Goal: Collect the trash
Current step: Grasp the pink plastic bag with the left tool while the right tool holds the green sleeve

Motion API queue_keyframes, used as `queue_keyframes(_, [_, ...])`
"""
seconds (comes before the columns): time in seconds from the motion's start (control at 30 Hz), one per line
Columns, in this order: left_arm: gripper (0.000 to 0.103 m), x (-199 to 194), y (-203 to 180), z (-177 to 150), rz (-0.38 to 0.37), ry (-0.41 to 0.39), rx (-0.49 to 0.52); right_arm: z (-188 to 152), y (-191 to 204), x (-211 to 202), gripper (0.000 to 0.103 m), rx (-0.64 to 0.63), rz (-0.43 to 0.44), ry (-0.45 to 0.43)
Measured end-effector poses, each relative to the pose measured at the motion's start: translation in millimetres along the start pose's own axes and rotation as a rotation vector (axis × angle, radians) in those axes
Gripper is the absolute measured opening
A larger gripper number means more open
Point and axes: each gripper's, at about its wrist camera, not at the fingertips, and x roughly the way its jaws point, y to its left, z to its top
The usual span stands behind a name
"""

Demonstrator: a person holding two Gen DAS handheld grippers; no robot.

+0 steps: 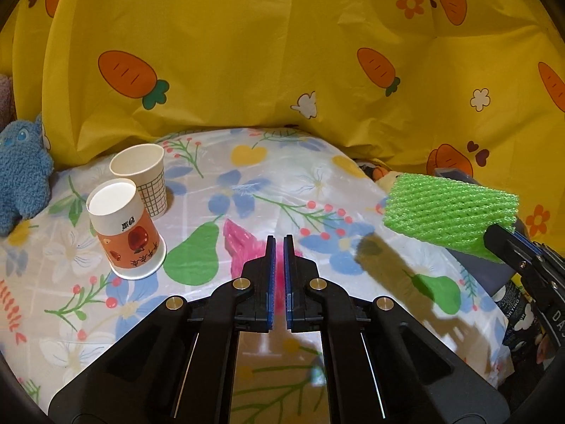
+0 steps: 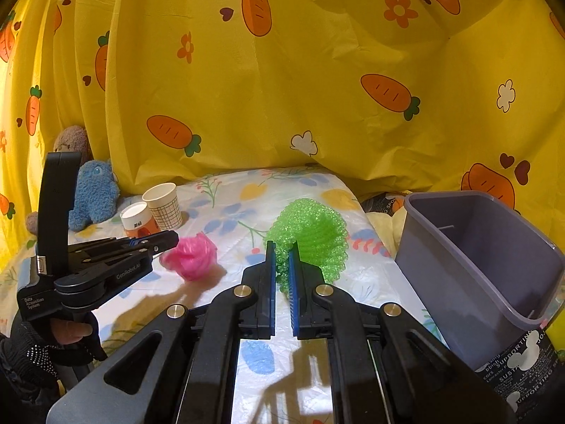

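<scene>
My right gripper (image 2: 281, 247) is shut on a green foam net sleeve (image 2: 310, 236) and holds it above the table; it also shows in the left wrist view (image 1: 448, 212). My left gripper (image 1: 279, 240) is shut and empty, hovering just above a pink foam net (image 1: 243, 243), which lies on the floral tablecloth (image 2: 192, 256). A grey trash bin (image 2: 480, 258) stands at the table's right edge. Two paper cups stand at the back left: an upside-down orange one (image 1: 129, 233) and an upright checked one (image 1: 143, 176).
A blue plush toy (image 1: 21, 187) and a brown plush (image 2: 72, 139) sit at the far left. A yellow carrot-print curtain (image 1: 265, 53) hangs behind the table. The floral tablecloth (image 1: 317, 183) covers the table. A black printed bag (image 2: 515, 364) wraps the bin's base.
</scene>
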Motion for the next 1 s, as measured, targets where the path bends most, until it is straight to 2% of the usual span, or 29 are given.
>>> queue_keyframes(0.3, [0.003,-38,-22,-2,-0.033,-0.054,0.037,-2,-5,-24,0.007,-0.005,-0.009,-0.026])
queue_keyframes(0.43, [0.004,-38,-23,-5,-0.057,-0.043,0.031,-6,-14,-30,0.007,0.015,-0.017,-0.024])
queue_keyframes(0.47, [0.007,-35,-22,-6,-0.062,-0.041,0.024,-6,-15,-31,0.007,0.017,-0.019,-0.025])
queue_keyframes(0.53, [0.035,-27,-19,-9,-0.025,-0.025,0.003,-9,-17,-32,0.007,0.021,-0.017,-0.021])
queue_keyframes(0.57, [0.059,-22,-16,-11,-0.013,-0.019,-0.011,-10,-18,-31,0.007,0.024,-0.018,-0.017])
queue_keyframes(0.6, [0.065,-17,-13,-12,-0.013,-0.014,-0.025,-12,-19,-30,0.007,0.027,-0.018,-0.015])
queue_keyframes(0.77, [0.065,18,-18,-21,-0.002,0.075,0.005,-14,-24,-20,0.007,0.040,-0.019,0.002])
queue_keyframes(0.9, [0.064,47,-16,-26,-0.007,0.151,-0.009,-16,-26,-17,0.007,0.037,-0.017,0.007])
queue_keyframes(0.97, [0.059,57,-14,-29,-0.016,0.179,-0.013,-17,-27,-16,0.007,0.035,-0.018,0.010])
queue_keyframes(1.0, [0.053,60,-14,-30,-0.024,0.190,-0.013,-17,-27,-15,0.007,0.035,-0.018,0.012])
